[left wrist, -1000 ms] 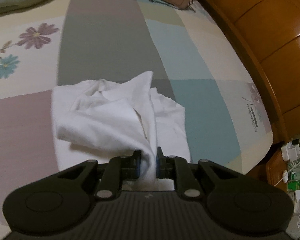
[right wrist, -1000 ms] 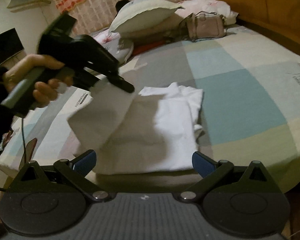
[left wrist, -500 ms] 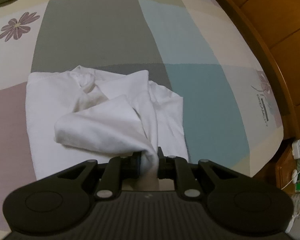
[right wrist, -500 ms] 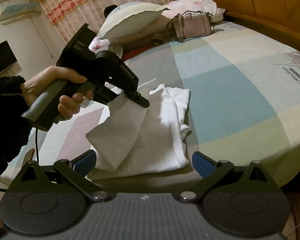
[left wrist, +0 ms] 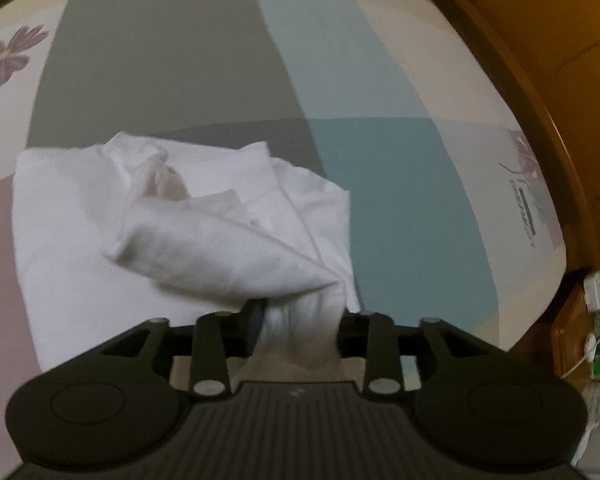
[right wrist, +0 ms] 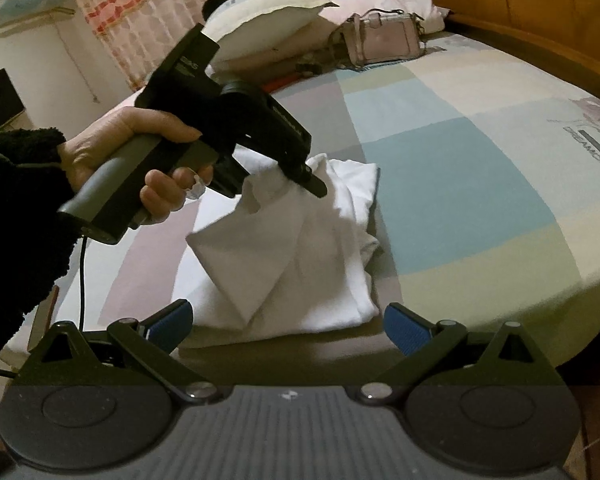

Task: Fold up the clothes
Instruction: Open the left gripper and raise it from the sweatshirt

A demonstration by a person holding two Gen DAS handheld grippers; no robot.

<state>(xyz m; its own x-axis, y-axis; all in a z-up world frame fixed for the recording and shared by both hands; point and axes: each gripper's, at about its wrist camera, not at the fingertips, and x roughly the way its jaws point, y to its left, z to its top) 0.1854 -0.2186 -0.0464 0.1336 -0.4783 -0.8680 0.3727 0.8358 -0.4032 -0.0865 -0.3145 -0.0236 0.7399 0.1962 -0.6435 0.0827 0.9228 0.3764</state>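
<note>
Left claw (left wrist: 300,314) grips a bunched fold of the white garment (left wrist: 100,216); right claw (right wrist: 288,326) gapes empty. The bedsheet (right wrist: 460,184) reads "DREAMCITY".

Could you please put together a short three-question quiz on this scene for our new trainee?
1. True or false: the right gripper is clamped on the white garment.
2. Which gripper lifts a corner of the garment off the bed? A) left B) right C) neither
3. Fill in: beside the pillow at the far end of the bed lies a pink ____.

Key
1. False: its fingers are spread wide with nothing between them.
2. A: the left gripper pinches a bunch of cloth, while the rest of the garment lies on the bed.
3. handbag.
</note>
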